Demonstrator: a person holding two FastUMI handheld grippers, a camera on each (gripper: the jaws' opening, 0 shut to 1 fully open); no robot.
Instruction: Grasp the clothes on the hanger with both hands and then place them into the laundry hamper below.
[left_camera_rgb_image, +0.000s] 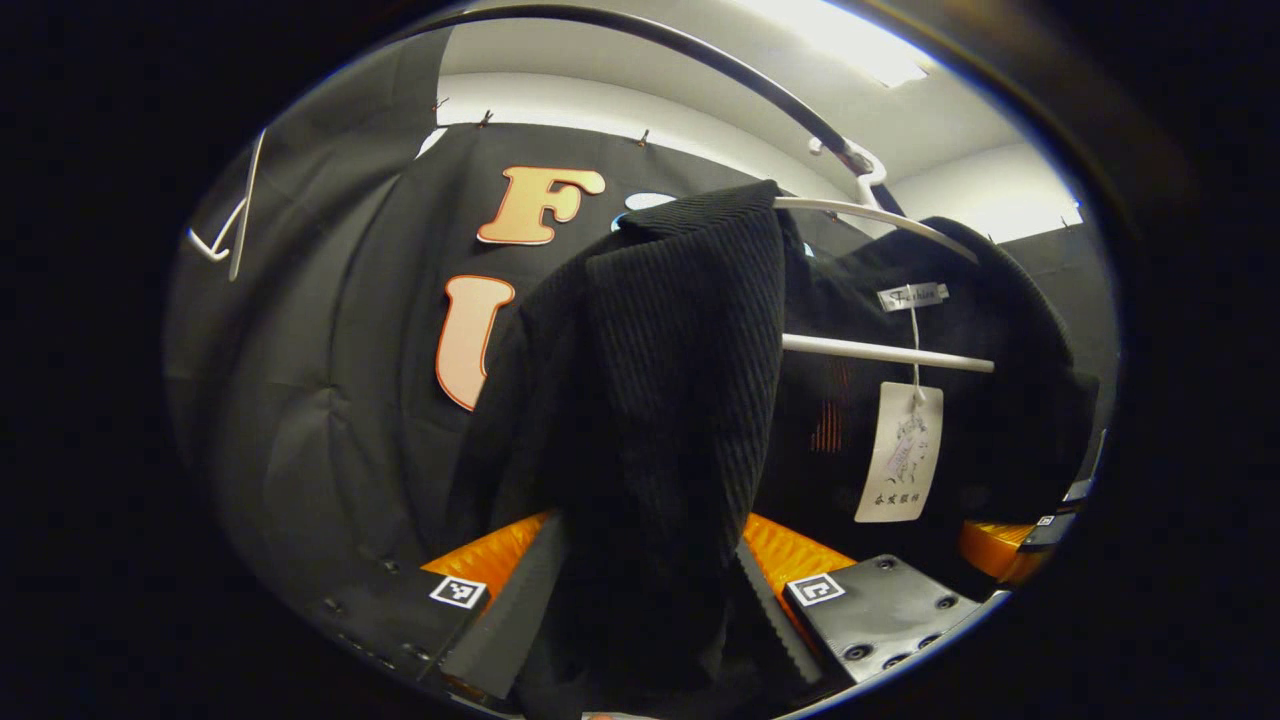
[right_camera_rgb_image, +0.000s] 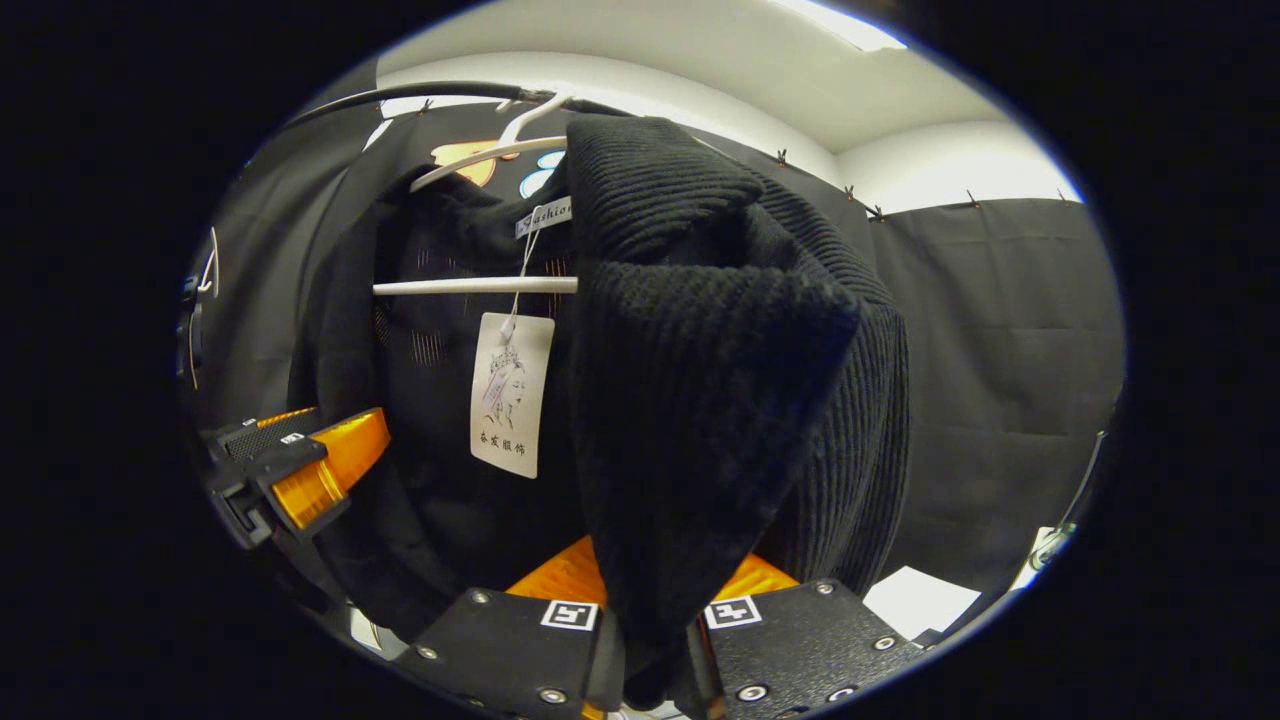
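Both sets of jaws are clenched on the black ribbed sweater. At the bottom of the left gripper view, the left gripper has its two fingers pressed against a hanging fold of the knit, one on each side. In the right gripper view, the right gripper pinches the lower end of the opposite shoulder fold between its fingers. The left gripper also appears at the left edge of the right gripper view, against the garment. Beyond the fingers, the sweater is draped over a white hanger, with a paper tag dangling from a string at the collar. Farther up, the hanger hook sits on a dark curved rail. Black cloth wall lies behind.
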